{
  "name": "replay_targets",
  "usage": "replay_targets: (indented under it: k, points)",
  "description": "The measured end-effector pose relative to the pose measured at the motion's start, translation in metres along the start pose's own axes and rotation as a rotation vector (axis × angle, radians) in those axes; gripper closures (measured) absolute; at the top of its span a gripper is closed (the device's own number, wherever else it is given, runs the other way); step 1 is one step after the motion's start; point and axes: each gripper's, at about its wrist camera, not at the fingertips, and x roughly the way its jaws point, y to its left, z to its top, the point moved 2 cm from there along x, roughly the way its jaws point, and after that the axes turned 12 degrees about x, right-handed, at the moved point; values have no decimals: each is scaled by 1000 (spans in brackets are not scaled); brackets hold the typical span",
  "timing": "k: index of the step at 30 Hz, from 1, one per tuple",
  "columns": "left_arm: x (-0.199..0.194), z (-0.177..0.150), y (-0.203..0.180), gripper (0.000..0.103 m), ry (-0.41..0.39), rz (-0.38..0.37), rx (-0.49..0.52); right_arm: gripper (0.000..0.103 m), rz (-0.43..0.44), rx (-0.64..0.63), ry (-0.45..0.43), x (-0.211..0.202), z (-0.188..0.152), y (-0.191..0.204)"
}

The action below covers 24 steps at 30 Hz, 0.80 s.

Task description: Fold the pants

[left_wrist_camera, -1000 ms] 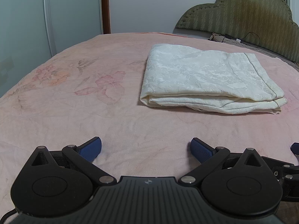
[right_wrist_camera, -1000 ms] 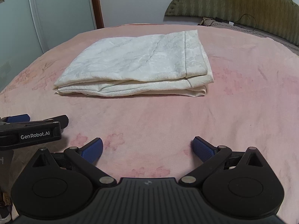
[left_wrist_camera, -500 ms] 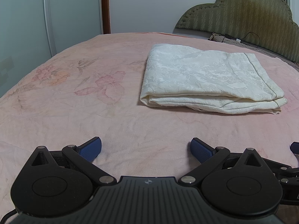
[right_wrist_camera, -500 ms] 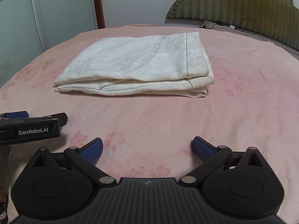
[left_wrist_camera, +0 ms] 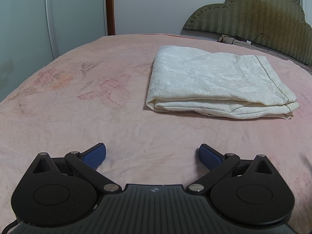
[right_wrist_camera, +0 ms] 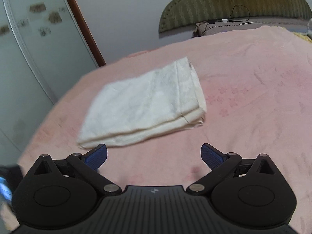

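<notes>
The cream-white pants (left_wrist_camera: 216,83) lie folded into a flat rectangular stack on the pink bedspread (left_wrist_camera: 78,107), ahead and to the right in the left wrist view. In the right wrist view the folded pants (right_wrist_camera: 144,105) lie ahead and to the left, blurred by motion. My left gripper (left_wrist_camera: 152,155) is open and empty, low over the bedspread, well short of the pants. My right gripper (right_wrist_camera: 154,155) is open and empty, tilted, with its left fingertip near the stack's near corner.
A green padded headboard (left_wrist_camera: 253,15) with cables and a charger (right_wrist_camera: 224,21) stands at the far right. Pale wardrobe doors (left_wrist_camera: 48,19) and a brown door frame (right_wrist_camera: 81,25) are at the left. The left gripper's edge shows blurred at the right wrist view's lower left (right_wrist_camera: 4,187).
My right gripper has swung and tilted, so its view is rotated and blurred and it looks farther from the pants. It has left the left wrist view. The left gripper and the pants have not moved.
</notes>
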Motion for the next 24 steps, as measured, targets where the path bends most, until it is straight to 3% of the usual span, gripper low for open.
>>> replay_targets:
  k: [4,7,8,11,13,17,21,24]
  points:
    - [0,0,-1,0,0,0,0,0,161,33,13,-22,4,25]
    - [0,0,0,0,0,0,0,0,206,-70,-12,-25,-1,46]
    - [0,0,-1,0,0,0,0,0,175,-132,-51,-23,-3,50]
    - [0,0,0,0,0,0,0,0,-107,-320,-178,2,-14,49]
    - [0,0,-1,0,0,0,0,0,-224,-372,-168,27,-21,35]
    - [0,0,0,0,0,0,0,0,-263,-285,-58,66,-32,1]
    - [0,0,0,0,0,0,0,0,-319,-281,-51,83,-47,-11]
    - [0,0,-1,0,0,0,0,0,-310,-254,-37,87,-52,-18]
